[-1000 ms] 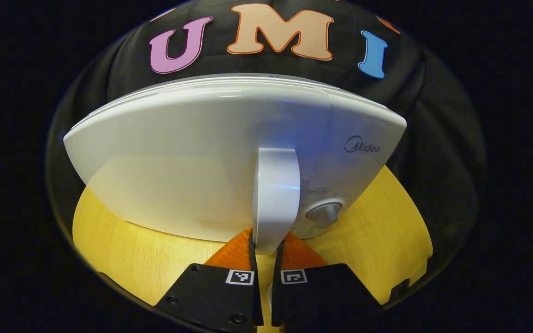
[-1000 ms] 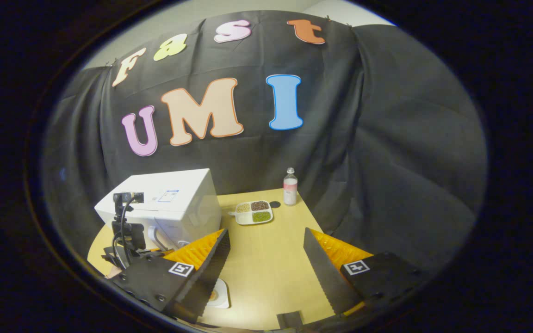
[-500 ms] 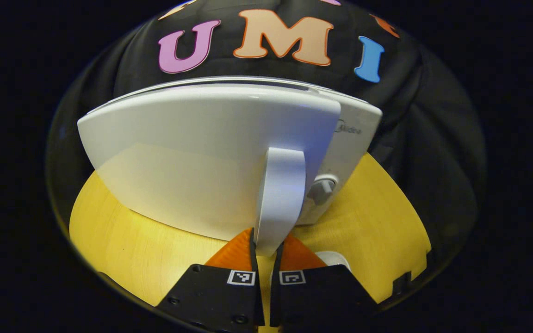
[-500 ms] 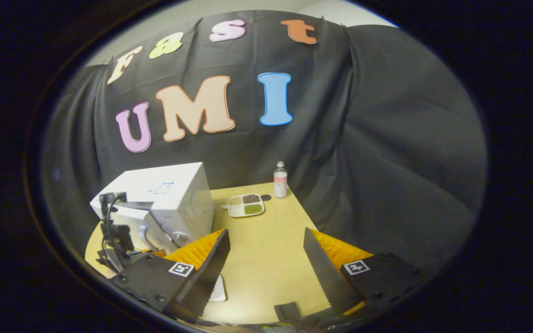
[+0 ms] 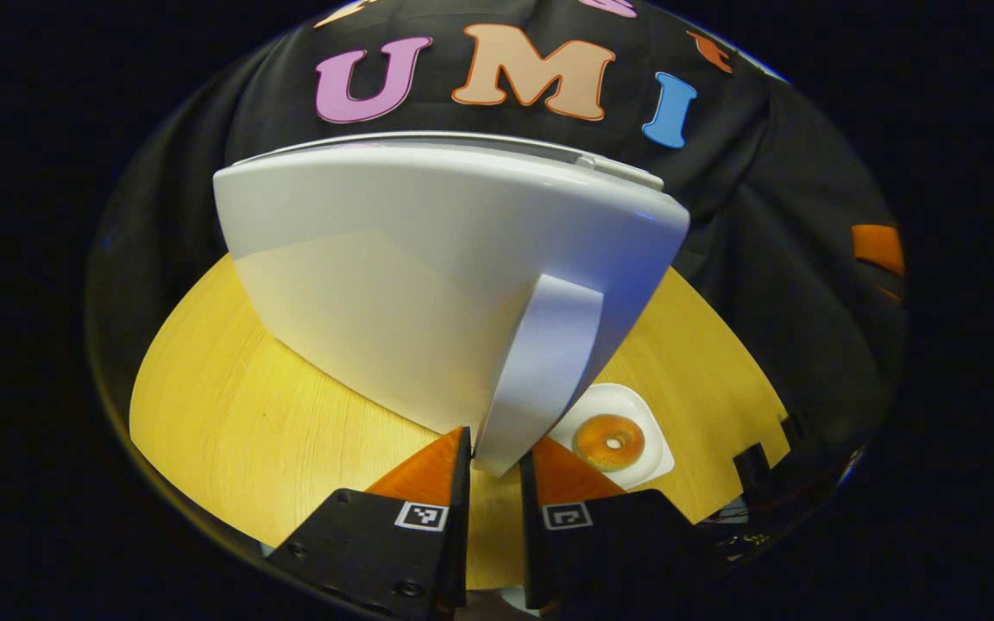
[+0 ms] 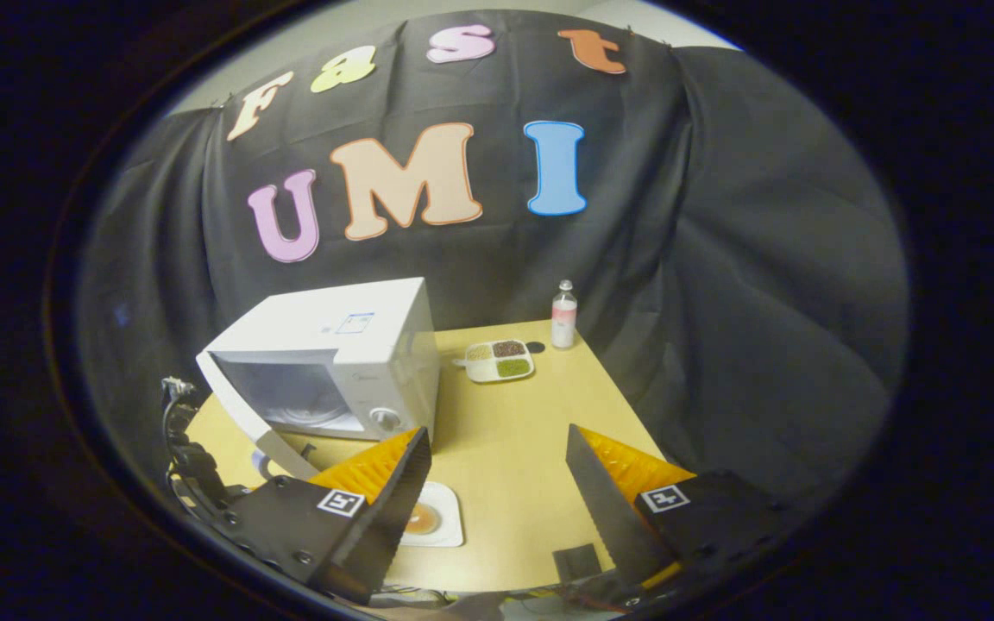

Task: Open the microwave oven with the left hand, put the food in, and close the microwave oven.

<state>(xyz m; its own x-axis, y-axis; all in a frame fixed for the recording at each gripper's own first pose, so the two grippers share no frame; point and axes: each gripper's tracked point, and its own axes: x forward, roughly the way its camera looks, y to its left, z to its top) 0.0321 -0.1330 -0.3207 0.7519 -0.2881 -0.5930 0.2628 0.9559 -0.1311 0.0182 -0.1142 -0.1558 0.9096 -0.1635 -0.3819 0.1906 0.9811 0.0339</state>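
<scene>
While the left gripper [image 5: 494, 457] is pinching the lower end of the white door handle [image 5: 540, 362] between its two fingers, the microwave door [image 5: 428, 259] is standing swung out from the microwave oven [image 6: 333, 345], rising toward 12 o'clock in the left gripper view. In that view the doughnut [image 5: 608, 441] is lying on a white plate [image 5: 645, 412] on the yellow table [image 5: 229, 414], at about 3 o'clock from the fingertips and just beside them. In the right gripper view the oven cavity is showing behind the open door at about 10 o'clock, and the plate with the doughnut is lying just beside the tip of the left-hand finger, partly hidden by it. The right gripper [image 6: 497, 444] is hovering with its fingers spread wide and nothing between them. Beyond, toward 12 o'clock, a divided dish [image 6: 500, 360] and a small bottle [image 6: 563, 315] are standing near the table's far edge.
</scene>
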